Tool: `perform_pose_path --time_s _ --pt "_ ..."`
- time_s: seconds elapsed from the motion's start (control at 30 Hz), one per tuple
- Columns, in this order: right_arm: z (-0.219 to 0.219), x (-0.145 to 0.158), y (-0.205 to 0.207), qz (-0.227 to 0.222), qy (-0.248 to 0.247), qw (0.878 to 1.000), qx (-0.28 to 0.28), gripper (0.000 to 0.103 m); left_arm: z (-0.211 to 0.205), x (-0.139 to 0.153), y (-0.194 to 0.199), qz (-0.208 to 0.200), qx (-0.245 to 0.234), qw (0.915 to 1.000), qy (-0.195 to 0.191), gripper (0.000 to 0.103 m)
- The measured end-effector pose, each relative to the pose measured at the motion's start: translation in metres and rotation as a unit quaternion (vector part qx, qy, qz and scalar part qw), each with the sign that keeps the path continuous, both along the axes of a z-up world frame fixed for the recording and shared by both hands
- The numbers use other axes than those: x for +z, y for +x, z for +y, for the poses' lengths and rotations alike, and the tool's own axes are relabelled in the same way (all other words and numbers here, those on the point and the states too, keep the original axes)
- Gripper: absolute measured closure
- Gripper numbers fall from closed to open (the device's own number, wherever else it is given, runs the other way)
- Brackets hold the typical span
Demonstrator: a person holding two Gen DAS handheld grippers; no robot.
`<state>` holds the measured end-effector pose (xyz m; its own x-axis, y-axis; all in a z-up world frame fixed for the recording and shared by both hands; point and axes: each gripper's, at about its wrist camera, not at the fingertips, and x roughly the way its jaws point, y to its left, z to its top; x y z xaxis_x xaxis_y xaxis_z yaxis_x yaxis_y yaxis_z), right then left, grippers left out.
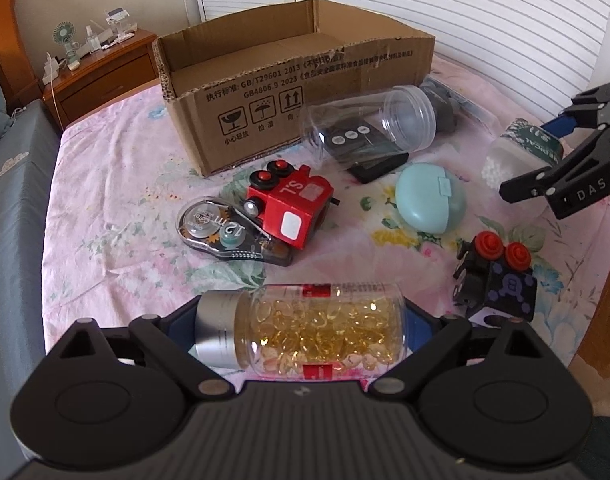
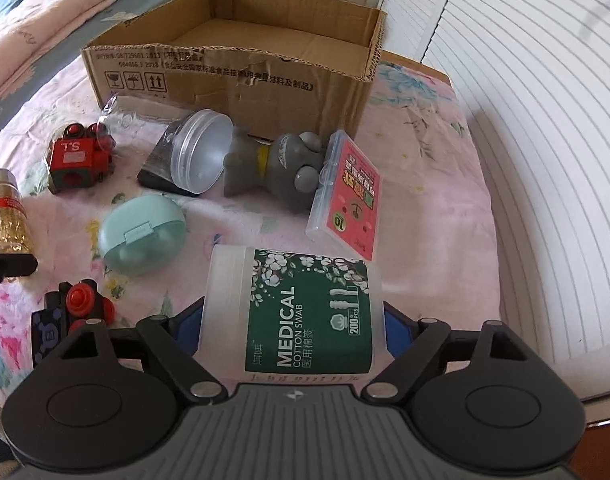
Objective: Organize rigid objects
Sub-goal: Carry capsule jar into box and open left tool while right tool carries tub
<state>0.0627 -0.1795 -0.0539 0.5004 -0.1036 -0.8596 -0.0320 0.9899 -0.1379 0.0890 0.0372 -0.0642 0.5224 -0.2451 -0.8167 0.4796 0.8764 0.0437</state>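
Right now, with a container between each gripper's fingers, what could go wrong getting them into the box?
1. The capsule bottle lies crosswise in the left gripper; round and smooth, it might roll out.
2. The cotton swab tub in the right gripper may slip likewise.
3. Either could catch the cardboard box wall.

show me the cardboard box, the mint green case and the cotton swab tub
cardboard box [image 1: 289,92], left wrist view, printed front wall
mint green case [image 2: 141,236], right wrist view, lid top
cotton swab tub [image 2: 309,316], right wrist view, green label
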Motion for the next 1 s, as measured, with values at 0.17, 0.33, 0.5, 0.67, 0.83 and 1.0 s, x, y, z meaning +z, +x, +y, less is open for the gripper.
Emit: perform_pose_path --time_s 0.17,0.33,0.5,0.67,0.83,1.0 --pt "0.0 0.014 -0.003 -0.006 -0.01 1.0 0.019 0.015 0.003 0.008 -0.001 -0.001 -0.004 1.0 0.008 0.008" --pt "0.0 0.034 -0.002 -0.019 -0.011 0.999 0.038 0.015 0.005 0.029 0.0 0.002 -0.012 0.9999 0.0 0.008" --pt "0.001 0.062 0.003 -0.052 0.002 0.997 0.059 0.015 0.004 0.062 0.016 -0.029 -0.014 0.9995 -0.008 0.008" --pt "0.006 0.091 0.019 -0.096 0.006 0.993 0.074 0.015 -0.004 0.096 0.062 -0.063 -0.009 0.9978 -0.02 0.008" --pt "0.008 0.11 0.044 -0.125 0.015 0.989 0.078 0.015 -0.023 0.11 0.132 -0.075 0.008 0.9968 -0.026 0.008" --pt "0.007 0.117 0.064 -0.13 0.018 0.989 0.072 0.015 -0.041 0.099 0.197 -0.065 0.025 0.9974 -0.02 0.008"
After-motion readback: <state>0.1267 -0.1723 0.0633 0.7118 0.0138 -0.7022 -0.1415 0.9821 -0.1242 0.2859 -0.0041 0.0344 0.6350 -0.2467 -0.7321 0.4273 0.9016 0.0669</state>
